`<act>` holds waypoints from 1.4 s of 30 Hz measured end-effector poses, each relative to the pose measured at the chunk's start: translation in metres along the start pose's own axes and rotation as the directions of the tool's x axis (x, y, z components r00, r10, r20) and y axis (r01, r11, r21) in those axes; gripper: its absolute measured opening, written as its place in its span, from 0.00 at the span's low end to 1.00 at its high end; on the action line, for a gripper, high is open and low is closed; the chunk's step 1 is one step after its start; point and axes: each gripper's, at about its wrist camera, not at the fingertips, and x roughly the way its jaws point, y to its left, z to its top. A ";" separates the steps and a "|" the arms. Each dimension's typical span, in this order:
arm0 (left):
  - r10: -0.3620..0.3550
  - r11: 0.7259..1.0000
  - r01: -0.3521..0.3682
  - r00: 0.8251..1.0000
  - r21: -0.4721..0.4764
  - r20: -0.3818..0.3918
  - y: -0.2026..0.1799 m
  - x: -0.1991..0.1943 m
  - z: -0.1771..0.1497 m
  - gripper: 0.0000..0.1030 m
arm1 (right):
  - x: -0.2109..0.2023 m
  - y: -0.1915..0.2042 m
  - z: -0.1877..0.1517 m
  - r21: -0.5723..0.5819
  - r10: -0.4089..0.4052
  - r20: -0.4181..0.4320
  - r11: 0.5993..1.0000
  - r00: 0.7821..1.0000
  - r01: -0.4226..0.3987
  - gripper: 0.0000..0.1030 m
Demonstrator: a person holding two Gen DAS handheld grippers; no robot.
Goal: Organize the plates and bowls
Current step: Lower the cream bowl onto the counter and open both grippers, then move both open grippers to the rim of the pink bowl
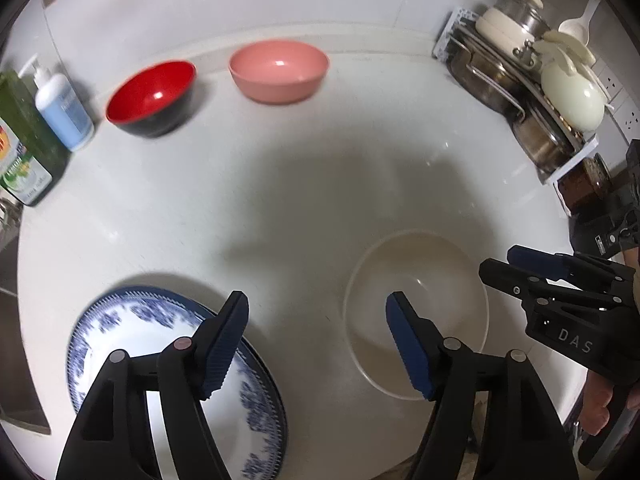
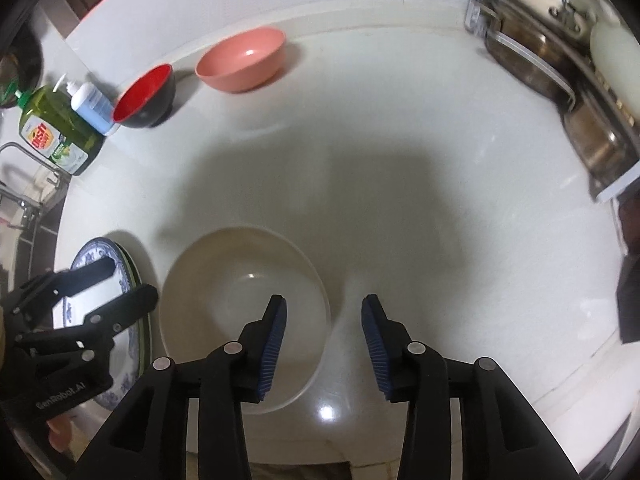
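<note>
Blue-patterned plate [image 1: 132, 332], seemingly cream bowl [image 1: 416, 280]

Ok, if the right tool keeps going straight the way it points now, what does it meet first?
Probably the right rim of the white bowl, or the bare countertop just beside it. The right tool is open and empty, straddling that rim; depth is unclear.

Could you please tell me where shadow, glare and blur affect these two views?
Left wrist view: a broad shadow crosses the counter; the red bowl is motion-blurred. Right wrist view: a glare spot lies beside the white bowl; fisheye bends the counter's edges.
</note>
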 end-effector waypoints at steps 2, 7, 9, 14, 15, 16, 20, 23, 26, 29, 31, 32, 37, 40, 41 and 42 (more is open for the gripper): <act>0.008 1.000 -0.007 1.000 -0.003 0.015 0.005 -0.004 0.005 0.73 | -0.005 0.004 0.005 -0.006 0.002 0.019 1.000 1.000 -0.002 0.41; 0.032 0.999 -0.032 0.998 -0.009 0.054 0.017 -0.016 0.022 0.73 | -0.012 0.013 0.020 -0.006 0.000 0.061 1.000 0.998 0.001 0.43; 0.037 0.999 -0.037 0.997 -0.011 0.069 0.021 -0.020 0.030 0.73 | -0.016 0.014 0.027 -0.003 -0.003 0.082 1.000 0.997 0.004 0.43; 0.071 0.997 -0.071 0.991 -0.003 0.113 0.032 -0.031 0.049 0.73 | -0.023 0.023 0.045 -0.009 0.006 0.120 1.000 0.993 -0.005 0.43; 0.077 0.997 -0.077 0.990 -0.002 0.120 0.034 -0.033 0.053 0.73 | -0.024 0.025 0.049 -0.013 0.008 0.127 1.000 0.992 -0.007 0.43; 0.080 0.997 -0.080 0.989 0.001 0.128 0.036 -0.035 0.057 0.73 | -0.025 0.027 0.054 -0.017 0.008 0.134 1.000 0.991 -0.006 0.43; 0.098 0.995 -0.101 0.983 0.011 0.153 0.042 -0.042 0.073 0.73 | -0.028 0.034 0.071 -0.018 0.013 0.150 1.000 0.989 -0.011 0.43; 0.107 0.993 -0.112 0.981 0.023 0.164 0.046 -0.045 0.087 0.73 | -0.029 0.041 0.084 -0.022 0.021 0.165 1.000 0.986 -0.018 0.43; 0.098 0.994 -0.103 0.983 0.026 0.154 0.051 -0.043 0.099 0.73 | -0.031 0.046 0.098 -0.024 0.022 0.176 1.000 0.984 -0.018 0.43; 0.089 0.995 -0.095 0.985 0.033 0.148 0.056 -0.040 0.114 0.73 | -0.031 0.050 0.110 -0.030 0.027 0.181 0.999 0.983 -0.022 0.43; 0.092 0.994 -0.099 0.984 0.039 0.151 0.059 -0.038 0.124 0.73 | -0.031 0.053 0.119 -0.030 0.030 0.185 0.999 0.982 -0.025 0.43; 0.093 0.994 -0.101 0.984 0.043 0.152 0.060 -0.037 0.130 0.73 | -0.030 0.054 0.125 -0.030 0.031 0.186 0.999 0.982 -0.026 0.43; 0.096 0.991 -0.108 0.984 0.073 0.153 0.067 -0.025 0.157 0.73 | -0.022 0.056 0.148 -0.018 0.043 0.193 0.999 0.980 -0.040 0.43; 0.101 0.989 -0.115 0.985 0.092 0.142 0.069 -0.016 0.174 0.73 | -0.013 0.057 0.165 -0.003 0.050 0.196 0.999 0.979 -0.050 0.43; 0.095 0.989 -0.109 0.986 0.098 0.137 0.070 -0.011 0.181 0.73 | -0.009 0.057 0.171 0.006 0.052 0.195 0.999 0.979 -0.054 0.43; 0.095 0.989 -0.109 0.986 0.103 0.135 0.071 -0.009 0.185 0.73 | -0.006 0.057 0.176 0.014 0.053 0.196 0.998 0.979 -0.057 0.43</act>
